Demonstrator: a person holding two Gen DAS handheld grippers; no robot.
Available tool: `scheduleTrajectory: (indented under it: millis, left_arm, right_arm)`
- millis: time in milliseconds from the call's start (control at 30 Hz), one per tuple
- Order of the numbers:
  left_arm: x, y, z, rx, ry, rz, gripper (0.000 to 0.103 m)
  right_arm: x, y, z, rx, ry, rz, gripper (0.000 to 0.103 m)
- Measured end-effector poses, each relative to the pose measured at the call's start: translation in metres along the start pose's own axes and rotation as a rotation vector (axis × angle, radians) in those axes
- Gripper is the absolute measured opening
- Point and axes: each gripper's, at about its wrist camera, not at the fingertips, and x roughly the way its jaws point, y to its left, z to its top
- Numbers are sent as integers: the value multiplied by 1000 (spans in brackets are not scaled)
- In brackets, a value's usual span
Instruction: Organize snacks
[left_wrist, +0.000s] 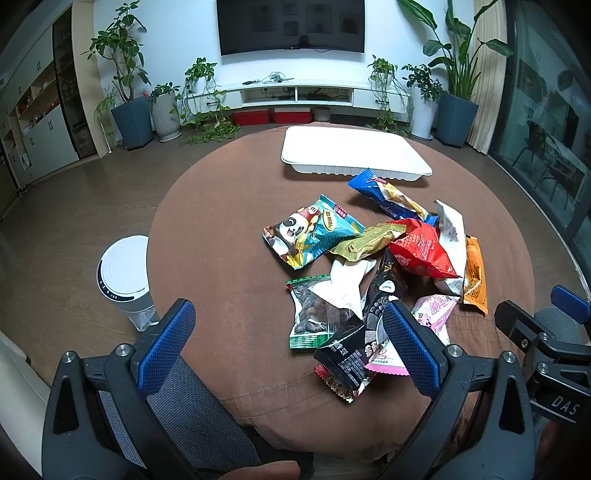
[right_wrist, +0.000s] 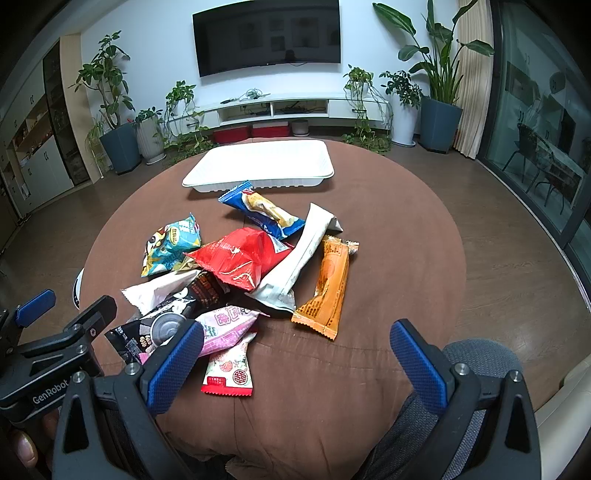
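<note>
We see the brown bench (left_wrist: 229, 221) carrying a white tray (left_wrist: 354, 155) at twelve o'clock, with the snack heap (right_wrist: 243, 266) just short of it at centre. Our left gripper (left_wrist: 290, 347) and right gripper (right_wrist: 295, 365) hover released, grasping nothing, near the heap's six o'clock edge.

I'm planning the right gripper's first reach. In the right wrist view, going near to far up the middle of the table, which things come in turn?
Strawberry packet → pink packet → red bag → blue wrapper → white tray.
</note>
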Motion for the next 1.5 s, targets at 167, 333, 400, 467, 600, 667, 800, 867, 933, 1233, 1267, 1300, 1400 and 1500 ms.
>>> scheduleTrajectory:
  millis: [167, 333, 400, 467, 600, 667, 800, 867, 933, 1233, 1267, 1300, 1400, 1500]
  left_arm:
    - [0, 0, 0, 0, 0, 1, 103]
    - [0, 0, 0, 0, 1, 1, 103]
    - [0, 0, 0, 0, 1, 1, 103]
    - [0, 0, 0, -1, 1, 1, 103]
    - [0, 0, 0, 0, 2, 1, 103]
    - [0, 0, 0, -1, 2, 1, 103]
    - [0, 0, 0, -1, 2, 1, 103]
    - [0, 0, 0, -1, 2, -1, 103]
    - [0, 0, 0, -1, 3, 0, 103]
    - [0, -1, -4, -6, 1, -16, 103]
    - [0, 0, -5, -9, 0, -17, 103]
    - [0, 1, -5, -14, -2, -21, 103]
    - [-2, 9, -4, -33, -17, -76, 103]
    - [-1, 17, -7, -13, -10, -214, 103]
  right_arm:
    - [0, 0, 0, 0, 1, 0, 103]
    - [0, 0, 0, 0, 2, -1, 103]
    - [0, 0, 0, 0, 2, -1, 103]
    - [0, 0, 0, 1, 3, 0, 103]
    - [1, 0, 0, 0, 3, 0, 103]
    - [1, 0, 0, 0, 3, -1, 103]
    - [1, 0, 0, 0, 4, -1, 103]
    - [1, 0, 0, 0, 5, 0, 103]
    - [1, 0, 1, -1, 5, 0, 103]
    - [1, 0, 1, 1, 6, 0, 103]
    - [1, 0, 1, 1, 6, 0, 103]
    - [1, 0, 1, 2, 6, 1, 103]
    - [8, 0, -5, 11, 7, 8, 103]
    - [8, -3, -7, 21, 5, 18, 103]
